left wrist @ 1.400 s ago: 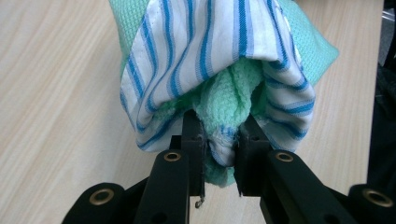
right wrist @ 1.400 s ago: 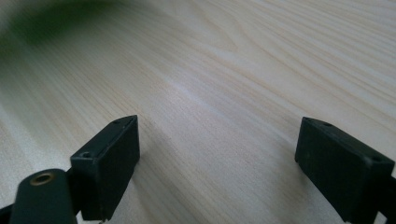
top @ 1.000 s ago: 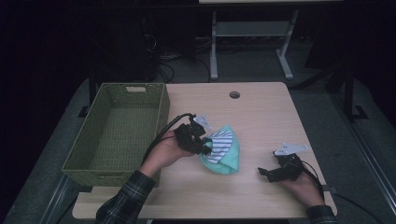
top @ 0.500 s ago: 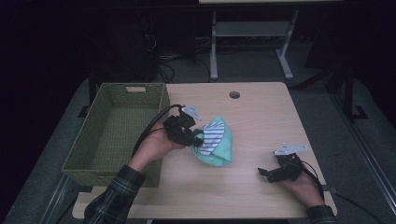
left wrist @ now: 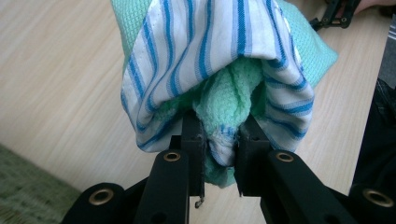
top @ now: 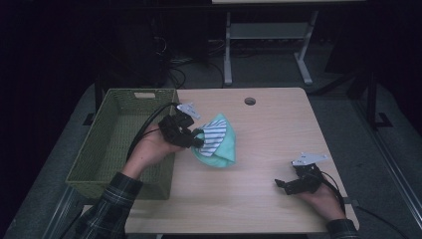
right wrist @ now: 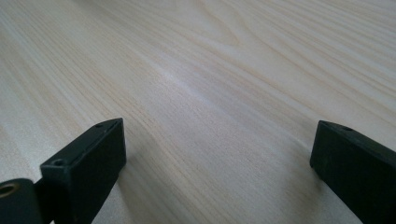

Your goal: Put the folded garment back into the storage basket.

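Left gripper (top: 195,141), raised over the table's (top: 278,124) left side beside the basket (top: 94,154), pinches a bunched cloth (top: 215,142) between its jaws, likely on its way into the basket. Gathered at one end, the cloth hangs just clear of the tabletop: soft mint-green knit wrapped in a white layer with blue stripes, folds crumpled where the jaws bite. Near the table's front right corner, the right gripper (top: 288,185) rests low with its jaws spread wide, holding nothing, apparently kept clear.
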`<state>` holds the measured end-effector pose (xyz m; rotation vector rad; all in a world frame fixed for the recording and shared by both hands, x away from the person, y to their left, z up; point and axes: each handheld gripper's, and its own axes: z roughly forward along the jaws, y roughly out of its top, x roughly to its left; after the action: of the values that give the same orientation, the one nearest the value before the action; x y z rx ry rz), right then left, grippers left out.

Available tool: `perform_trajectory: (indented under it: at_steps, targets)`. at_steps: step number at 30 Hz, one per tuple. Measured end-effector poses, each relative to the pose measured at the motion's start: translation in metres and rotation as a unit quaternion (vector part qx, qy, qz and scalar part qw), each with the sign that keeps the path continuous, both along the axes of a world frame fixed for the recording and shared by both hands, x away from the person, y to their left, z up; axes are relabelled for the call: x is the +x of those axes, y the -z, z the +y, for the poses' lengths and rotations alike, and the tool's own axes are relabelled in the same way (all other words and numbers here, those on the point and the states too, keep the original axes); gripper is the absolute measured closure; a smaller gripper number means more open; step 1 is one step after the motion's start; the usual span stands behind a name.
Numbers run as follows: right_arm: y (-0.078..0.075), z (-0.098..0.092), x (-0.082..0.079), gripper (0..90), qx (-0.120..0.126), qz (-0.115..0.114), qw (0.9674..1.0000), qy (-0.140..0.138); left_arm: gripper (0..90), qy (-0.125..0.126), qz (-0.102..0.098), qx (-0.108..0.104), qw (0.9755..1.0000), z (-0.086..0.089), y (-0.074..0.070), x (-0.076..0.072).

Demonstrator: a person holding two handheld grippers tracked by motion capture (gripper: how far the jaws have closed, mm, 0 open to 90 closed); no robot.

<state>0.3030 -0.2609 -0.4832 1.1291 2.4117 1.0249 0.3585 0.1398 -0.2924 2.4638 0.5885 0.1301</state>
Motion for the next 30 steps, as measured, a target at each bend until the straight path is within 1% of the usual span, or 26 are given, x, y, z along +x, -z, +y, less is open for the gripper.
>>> perform_trajectory:
  at_steps: [4, 7, 11, 15, 21, 25, 29, 30]
  targets:
    - [0.000, 0.000, 0.000, 3.2, 0.000, 0.000, 1.0000, 0.000, 76.1, -0.011, -0.006, 0.002, 0.9999, 0.012, -0.007, 0.001]
    - [0.000, 0.000, 0.000, 3.2, 0.000, 0.000, 1.0000, 0.000, 76.1, -0.024, -0.010, 0.000, 0.9997, 0.021, -0.011, 0.001]
    - [0.000, 0.000, 0.000, 3.2, 0.001, -0.001, 1.0000, 0.000, 76.1, -0.043, -0.015, -0.004, 0.9990, 0.037, -0.015, 0.002]
    - [0.000, 0.000, 0.000, 3.2, 0.001, 0.000, 1.0000, 0.000, 76.1, -0.061, -0.015, -0.008, 0.9980, 0.054, -0.017, 0.003]
    - [0.000, 0.000, 0.000, 3.2, 0.000, 0.000, 1.0000, 0.000, 76.1, -0.088, -0.018, -0.014, 0.9959, 0.077, -0.020, 0.003]
    - [0.000, 0.000, 0.000, 3.2, 0.000, 0.000, 1.0000, 0.000, 76.1, -0.102, -0.019, -0.018, 0.9944, 0.088, -0.021, 0.002]
    - [0.000, 0.000, 0.000, 3.2, 0.000, 0.000, 1.0000, 0.001, 76.1, -0.116, -0.021, -0.020, 0.9928, 0.100, -0.023, 0.001]
    - [0.000, 0.000, 0.000, 3.2, 0.000, 0.000, 1.0000, 0.000, 76.1, -0.121, -0.022, -0.017, 0.9923, 0.104, -0.023, 0.000]
